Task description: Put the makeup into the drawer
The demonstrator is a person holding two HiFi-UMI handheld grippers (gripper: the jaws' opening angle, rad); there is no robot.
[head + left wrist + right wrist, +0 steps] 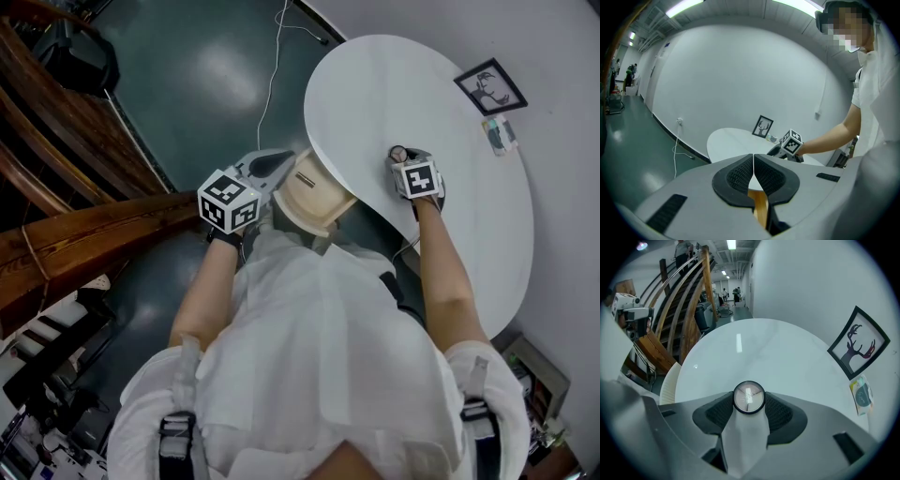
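A small round makeup compact with a black rim and a clear lid sits between the pads of my right gripper, which is shut on it. In the head view that right gripper hovers over the near part of the white round table, the compact at its tip. My left gripper hangs off the table's left edge, beside a cream ribbed round unit. Its pads touch, with nothing between them in my left gripper. I see no drawer front plainly.
A framed deer picture leans against the wall on the table's far side, with a small packet next to it. A white cable runs across the green floor. A wooden stair rail stands to the left.
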